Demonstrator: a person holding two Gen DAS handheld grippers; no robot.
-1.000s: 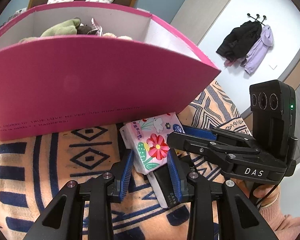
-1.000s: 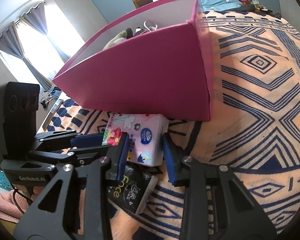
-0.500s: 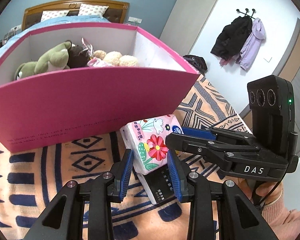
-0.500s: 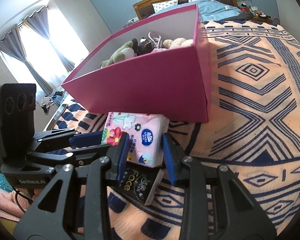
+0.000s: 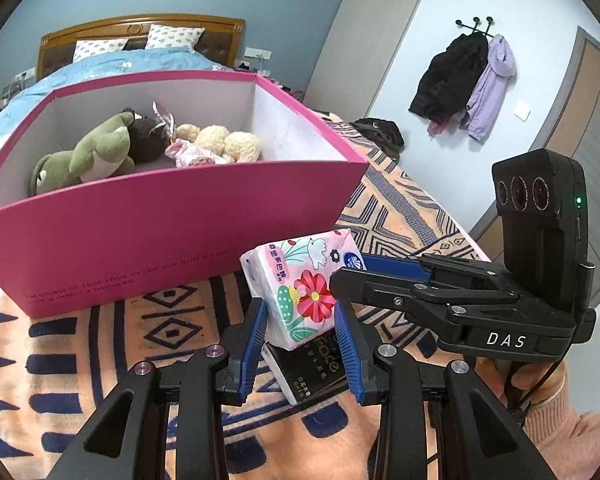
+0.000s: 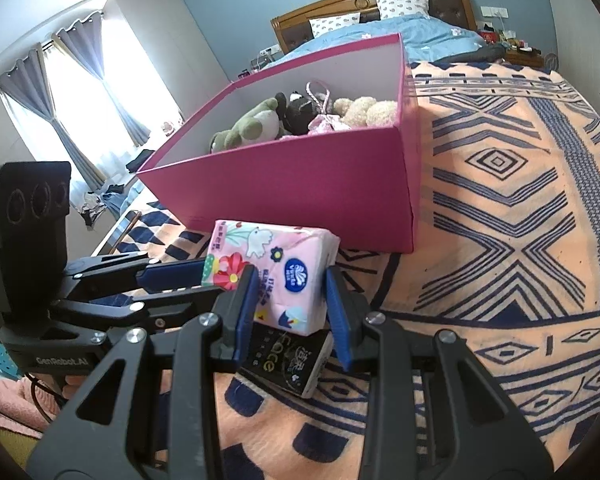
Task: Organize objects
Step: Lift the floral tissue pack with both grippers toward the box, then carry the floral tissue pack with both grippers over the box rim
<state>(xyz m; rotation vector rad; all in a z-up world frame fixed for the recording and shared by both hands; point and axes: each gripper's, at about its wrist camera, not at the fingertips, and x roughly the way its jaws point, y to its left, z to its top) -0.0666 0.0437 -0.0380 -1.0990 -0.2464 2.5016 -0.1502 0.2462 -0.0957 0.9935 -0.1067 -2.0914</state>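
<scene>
- Tissue packs, two of them stacked, are clamped between both grippers: the pink floral tissue pack on top, the black tissue pack under it.
- Left gripper holds narrow, its blue pads pressed on the two sides of the stack's near end; the stack sits dead ahead of it at 12 o'clock.
- Right gripper is likewise closed to a narrow gap on the stack, which lies at 12 o'clock in its own view too. In the left wrist view it comes in from 3 o'clock, so the two grips meet the stack roughly at right angles.
- Neither hand is nearer; both are on the stack already.
- Stack appears lifted clear of the patterned blanket, though its underside is hidden, so I cannot be sure of that.
- Long axis of the floral pack runs away from the left gripper toward about 1 o'clock, and in the right wrist view crosswise, from 9 toward 3 o'clock. The pack tilts a little, far end higher.
- Pink box stands just beyond the stack at 11 to 12 o'clock in both views, open-topped, with a green plush and a beige plush inside at the back.
- My reading: the coming move turns on the near wall of the box, which rises between the stack and the free space inside; the stack must go up and forward over that rim, both hands together.
</scene>
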